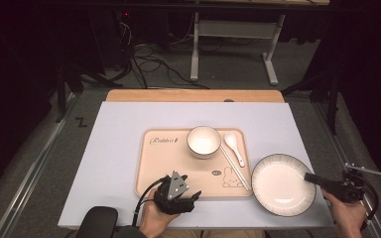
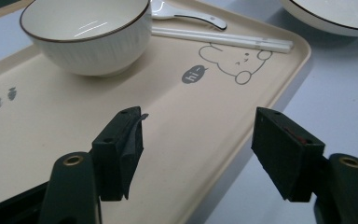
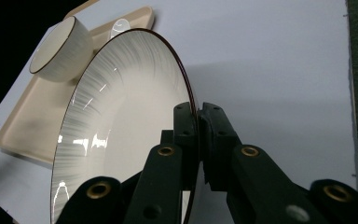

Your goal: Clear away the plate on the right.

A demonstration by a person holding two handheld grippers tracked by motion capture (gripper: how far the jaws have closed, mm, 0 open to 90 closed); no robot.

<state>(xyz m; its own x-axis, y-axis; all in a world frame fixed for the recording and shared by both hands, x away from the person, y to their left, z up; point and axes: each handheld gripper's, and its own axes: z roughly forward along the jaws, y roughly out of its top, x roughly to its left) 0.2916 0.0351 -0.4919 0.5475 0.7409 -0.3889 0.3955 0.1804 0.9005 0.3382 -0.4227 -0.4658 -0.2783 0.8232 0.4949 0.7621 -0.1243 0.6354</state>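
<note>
Plate (image 1: 280,186) work is only just started. The right claw (image 1: 311,178) is squeezed tight on the plate's right rim, and the plate sits on the bench (image 1: 119,148), just to the right of the tray (image 1: 163,168), near the person. I think the plate is meant to go onto the tray, so lifting and moving are left to do. The left claw (image 2: 196,154) is wide open with nothing in it, over the tray's near edge. The plate is round and white, with a thin dark rim and fine lines fanning out inside. A bowl (image 1: 203,141), a spoon (image 1: 233,146) and chopsticks (image 1: 235,168) lie on the tray.
</note>
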